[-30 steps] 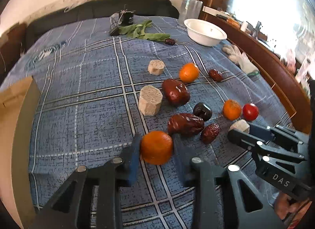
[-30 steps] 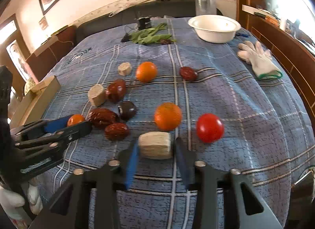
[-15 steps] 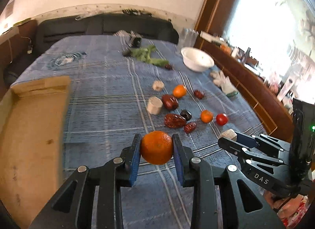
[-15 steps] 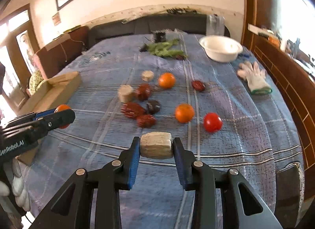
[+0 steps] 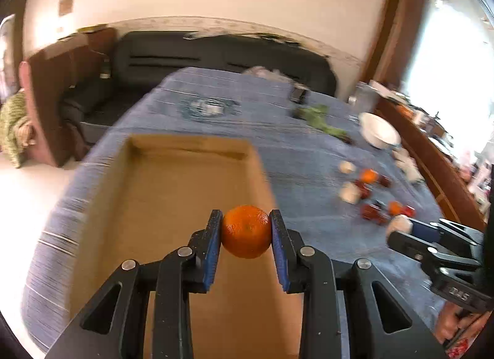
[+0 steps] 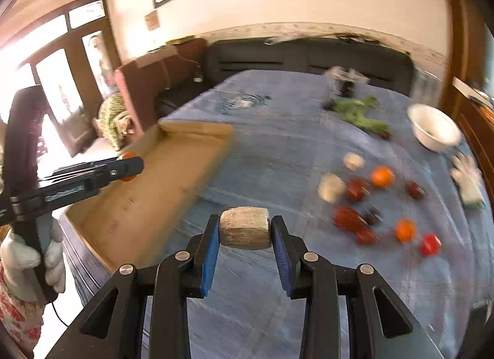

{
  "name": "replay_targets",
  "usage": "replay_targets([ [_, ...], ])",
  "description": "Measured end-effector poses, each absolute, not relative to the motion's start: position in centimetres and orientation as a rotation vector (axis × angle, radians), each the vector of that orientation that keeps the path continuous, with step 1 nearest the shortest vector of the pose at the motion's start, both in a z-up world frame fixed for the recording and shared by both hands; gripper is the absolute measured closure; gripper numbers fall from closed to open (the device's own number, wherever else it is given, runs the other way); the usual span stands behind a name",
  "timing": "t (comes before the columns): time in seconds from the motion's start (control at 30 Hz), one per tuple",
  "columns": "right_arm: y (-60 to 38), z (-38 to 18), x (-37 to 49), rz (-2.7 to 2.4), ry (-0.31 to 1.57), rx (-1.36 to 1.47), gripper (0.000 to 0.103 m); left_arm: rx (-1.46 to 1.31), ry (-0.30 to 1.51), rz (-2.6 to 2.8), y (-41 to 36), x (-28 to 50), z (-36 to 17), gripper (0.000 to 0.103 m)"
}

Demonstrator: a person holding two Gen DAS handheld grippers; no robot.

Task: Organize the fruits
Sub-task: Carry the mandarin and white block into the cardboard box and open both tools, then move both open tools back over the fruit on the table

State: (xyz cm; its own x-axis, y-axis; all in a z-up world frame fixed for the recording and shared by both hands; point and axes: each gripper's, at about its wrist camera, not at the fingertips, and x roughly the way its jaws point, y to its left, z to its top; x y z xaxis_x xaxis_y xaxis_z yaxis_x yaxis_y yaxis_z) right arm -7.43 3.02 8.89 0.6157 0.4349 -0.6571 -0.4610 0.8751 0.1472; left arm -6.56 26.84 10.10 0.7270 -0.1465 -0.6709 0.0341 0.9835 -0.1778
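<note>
My left gripper (image 5: 246, 232) is shut on an orange mandarin (image 5: 246, 231) and holds it in the air over the open cardboard box (image 5: 173, 192). My right gripper (image 6: 245, 233) is shut on a pale beige chunk (image 6: 244, 228), held above the blue plaid cloth (image 6: 278, 149) to the right of the box (image 6: 160, 180). The left gripper with its mandarin (image 6: 128, 155) shows in the right wrist view over the box's left side. Several fruits lie on the cloth: mandarins (image 6: 382, 176), a red tomato (image 6: 429, 244), dark red dates (image 6: 347, 218).
A white bowl (image 6: 433, 130) and green leaves (image 6: 359, 112) sit far right on the cloth. A white glove (image 6: 467, 178) lies by the right edge. Two more beige chunks (image 6: 332, 187) lie among the fruits. A dark sofa (image 6: 308, 56) stands behind the table.
Both grippers have lifted their loads and swung left: the left one now hangs over the cardboard box, the right one has moved away from the fruit cluster towards the box.
</note>
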Motion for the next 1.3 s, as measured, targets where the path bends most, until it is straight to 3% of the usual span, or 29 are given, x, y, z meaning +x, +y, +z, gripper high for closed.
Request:
replay_targets([
  [0.2,10.0,9.1,-2.7,0.622,0.760,-0.056,0.066,-0.190,0.823,-0.022,31.7,-1.2,9.6,0.073],
  [0.43,18.3,6.2,3.6,0.638,0.829,-0.213,0.066,-0.306,0.962,0.038,36.0,5.7,5.5,0.073],
  [0.8,22.4,2.6,9.8,0.645,0.941,-0.250,0.065,-0.353,0.994,0.073,38.3,7.7,3.2,0.072],
  [0.93,22.8,2.2,10.0,0.647,0.939,-0.266,0.065,-0.368,0.974,0.063,38.5,7.6,3.4,0.058],
  [1.07,22.1,3.1,9.4,0.642,0.909,-0.241,0.053,-0.379,0.963,0.076,38.9,6.8,4.0,0.057],
  [1.2,20.0,4.9,7.9,0.639,0.874,-0.191,0.053,-0.366,0.914,0.097,38.5,4.4,6.1,0.057],
  [1.3,17.6,6.1,6.2,0.628,0.847,-0.174,0.053,-0.356,0.863,0.098,37.5,2.0,8.2,0.047],
])
